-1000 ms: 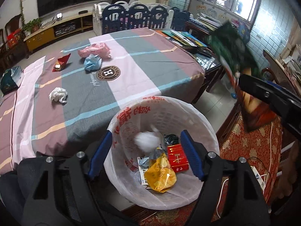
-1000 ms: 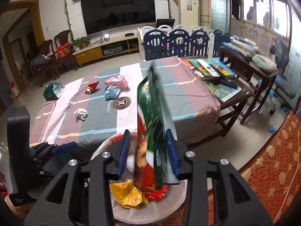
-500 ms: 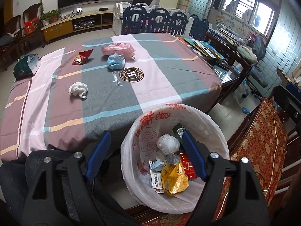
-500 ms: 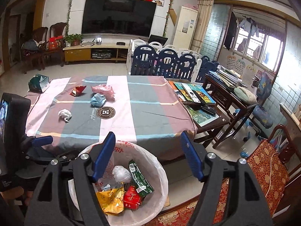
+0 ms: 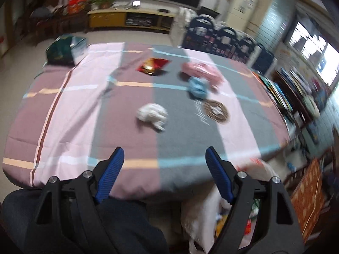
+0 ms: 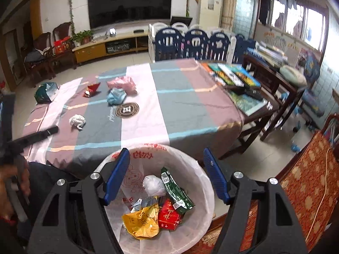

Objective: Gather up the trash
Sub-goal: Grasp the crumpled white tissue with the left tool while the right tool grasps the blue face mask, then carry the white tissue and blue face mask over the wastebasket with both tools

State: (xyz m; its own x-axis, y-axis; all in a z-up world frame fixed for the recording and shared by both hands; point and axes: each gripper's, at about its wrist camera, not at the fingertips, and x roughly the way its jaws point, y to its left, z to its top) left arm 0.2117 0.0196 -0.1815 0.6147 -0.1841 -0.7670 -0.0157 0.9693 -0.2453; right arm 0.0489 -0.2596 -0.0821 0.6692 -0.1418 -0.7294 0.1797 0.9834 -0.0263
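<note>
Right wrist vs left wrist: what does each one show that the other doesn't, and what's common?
Right wrist only: inside the lined trash bin, with the green snack bag, white wad, yellow wrapper and red box; the right gripper, open and empty.

Left wrist only: the left gripper, open and empty, pointing at the table; the bin shows only as a blurred edge.

Both: striped tablecloth, crumpled white tissue, blue wad, pink bag, red wrapper, green packet.
</note>
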